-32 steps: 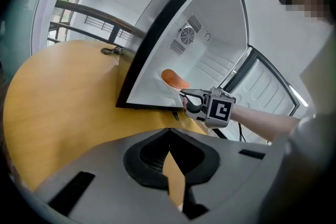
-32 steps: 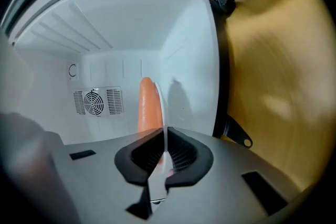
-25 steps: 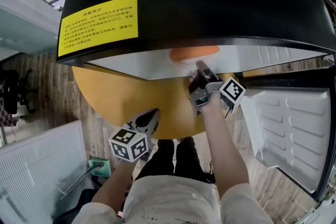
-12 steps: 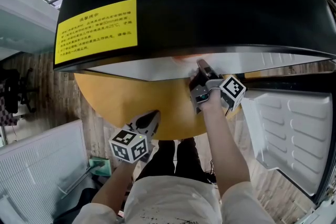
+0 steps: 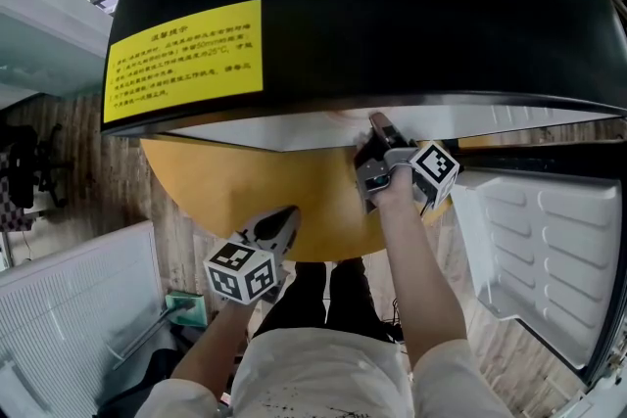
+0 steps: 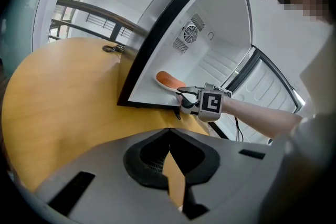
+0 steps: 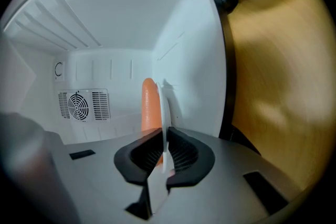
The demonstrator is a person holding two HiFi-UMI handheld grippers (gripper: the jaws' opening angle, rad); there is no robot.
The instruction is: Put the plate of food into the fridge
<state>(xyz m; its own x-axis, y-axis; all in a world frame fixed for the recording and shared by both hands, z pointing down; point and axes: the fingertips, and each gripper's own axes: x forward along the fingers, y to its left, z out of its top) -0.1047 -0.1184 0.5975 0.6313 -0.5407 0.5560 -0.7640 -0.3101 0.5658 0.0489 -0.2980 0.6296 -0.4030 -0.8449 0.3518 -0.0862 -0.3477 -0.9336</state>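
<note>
Plate of food [image 7: 166, 107] sits just inside the open front of the fridge [image 7: 105, 34], seen edge-on, with an orange piece [image 7: 149, 102] lying on it. The right hand-held gripper [image 7: 164, 139] is clamped on the plate's rim. The left hand-held gripper [image 6: 169, 131], jaws together on nothing, hangs over the yellow worktop [image 6: 63, 102] outside the fridge.

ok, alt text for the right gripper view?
The right gripper is shut on the rim of a white plate, seen edge-on, holding orange food inside the fridge. A fan vent sits on the back wall; yellow table at right.
</note>
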